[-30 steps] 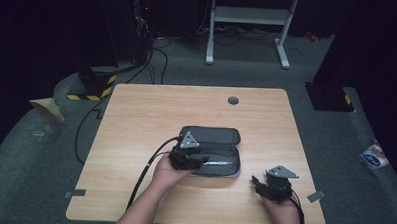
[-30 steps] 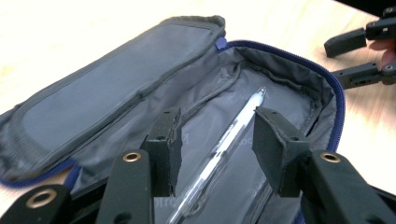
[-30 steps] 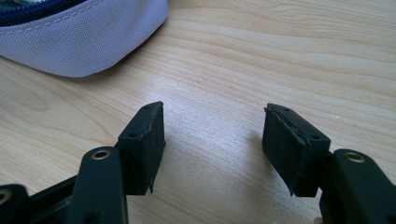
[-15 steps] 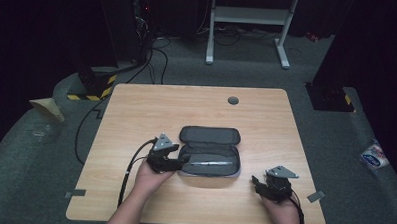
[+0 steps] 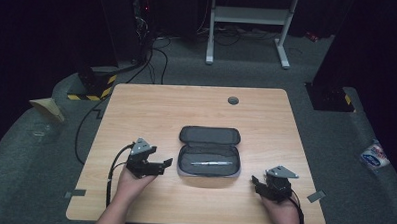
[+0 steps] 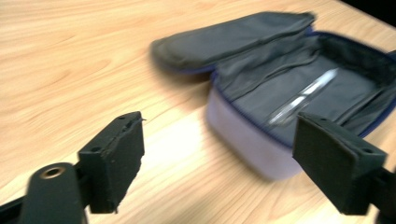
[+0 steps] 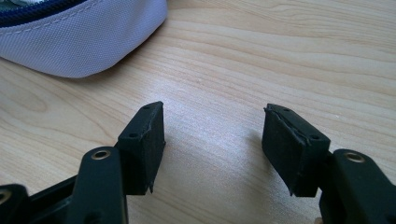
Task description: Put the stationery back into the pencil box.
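Note:
A grey zip pencil case [image 5: 209, 151] lies open in the middle of the wooden table [image 5: 196, 107], lid folded back. Inside it rests a silvery pen [image 5: 210, 163]. The left gripper view shows the same case [image 6: 261, 93] and pen [image 6: 301, 98], blurred. My left gripper [image 5: 165, 164] is open, just left of the case, jaws pointing at it with nothing between them [image 6: 219, 158]. My right gripper [image 5: 255, 184] rests open near the table's front right, apart from the case; between its jaws [image 7: 212, 140] is bare wood. A corner of the case [image 7: 79, 37] lies ahead of it.
A round cable port [image 5: 233, 100] sits near the table's far edge. Behind the table stand a white frame [image 5: 249, 23] and dark equipment with cables [image 5: 139, 40]. A packet [image 5: 374, 154] lies on the floor at the right.
My left gripper has drawn back from over the case to its left side and now stands open. The case lies open with the pen in view. The right gripper has stayed put.

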`<state>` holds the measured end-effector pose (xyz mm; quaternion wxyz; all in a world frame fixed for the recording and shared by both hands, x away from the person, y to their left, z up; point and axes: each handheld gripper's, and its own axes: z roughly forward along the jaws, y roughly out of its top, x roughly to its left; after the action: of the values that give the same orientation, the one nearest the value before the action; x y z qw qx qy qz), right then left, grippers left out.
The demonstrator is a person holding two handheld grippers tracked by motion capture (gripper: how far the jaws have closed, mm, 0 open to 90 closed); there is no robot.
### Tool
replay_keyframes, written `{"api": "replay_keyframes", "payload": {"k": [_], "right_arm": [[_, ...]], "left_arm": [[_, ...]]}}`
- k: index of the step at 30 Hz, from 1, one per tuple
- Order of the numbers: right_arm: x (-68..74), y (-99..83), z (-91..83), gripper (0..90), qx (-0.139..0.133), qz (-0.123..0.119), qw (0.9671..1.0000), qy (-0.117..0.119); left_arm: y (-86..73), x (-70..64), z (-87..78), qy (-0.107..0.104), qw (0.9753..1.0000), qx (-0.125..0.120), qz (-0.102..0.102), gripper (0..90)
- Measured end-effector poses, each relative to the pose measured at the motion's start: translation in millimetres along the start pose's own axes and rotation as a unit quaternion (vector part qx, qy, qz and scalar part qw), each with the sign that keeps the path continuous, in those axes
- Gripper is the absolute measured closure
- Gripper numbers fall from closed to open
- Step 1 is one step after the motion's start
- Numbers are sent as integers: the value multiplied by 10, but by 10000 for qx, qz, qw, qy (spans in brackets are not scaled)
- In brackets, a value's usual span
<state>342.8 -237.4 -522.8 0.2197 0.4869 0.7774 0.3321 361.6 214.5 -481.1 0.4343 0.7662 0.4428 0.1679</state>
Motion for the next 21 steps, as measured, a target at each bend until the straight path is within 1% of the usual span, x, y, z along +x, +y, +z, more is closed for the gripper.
{"api": "replay_keyframes", "payload": {"k": [1,2,3,4,5,6,7,10,12,13,15,16,17,18,19,20,21], "right_arm": [[0,0,0,386,1,0,10000,0],[0,0,0,386,1,0,10000,0],[0,0,0,386,0,1,10000,0],[0,0,0,386,0,1,10000,0],[0,0,0,386,0,0,10000,-1],[0,0,0,386,0,0,10000,-1],[1,0,0,386,1,0,10000,-2],[1,0,0,386,1,1,10000,-3],[1,0,0,386,0,3,10000,-3],[1,0,0,386,0,4,10000,-6],[2,0,1,386,0,2,10000,-11],[2,1,1,386,2,9,10000,-8],[2,1,1,386,2,9,10000,-8],[2,2,2,386,2,10,10000,-10],[-1,3,5,386,-2,-6,10000,-11],[-1,3,5,386,-2,-6,10000,-11],[1,5,6,386,2,6,10000,-13]], "left_arm": [[-43,29,-5,88,9999,63,-60,130],[-43,29,-5,88,9999,63,-60,111],[-140,92,-20,264,9994,208,-111,86],[-191,119,-29,294,9991,263,-151,78],[-240,140,-41,342,9988,321,-139,77],[-240,140,-41,342,9988,321,-139,77],[-286,157,-54,431,9983,377,-89,77],[-400,203,-103,598,9968,525,-48,75],[-472,236,-141,717,9957,591,-60,75],[-510,258,-160,793,9947,646,-31,75],[-596,298,-179,937,9928,746,-33,74],[-666,325,-203,1055,9912,804,-56,74],[-666,325,-203,1055,9912,804,-56,72],[-679,325,-225,1121,9903,816,-18,72],[-713,305,-244,1229,9899,710,4,68],[-713,305,-244,1229,9899,710,4,72],[-724,298,-250,1194,9905,675,-59,86]]}}
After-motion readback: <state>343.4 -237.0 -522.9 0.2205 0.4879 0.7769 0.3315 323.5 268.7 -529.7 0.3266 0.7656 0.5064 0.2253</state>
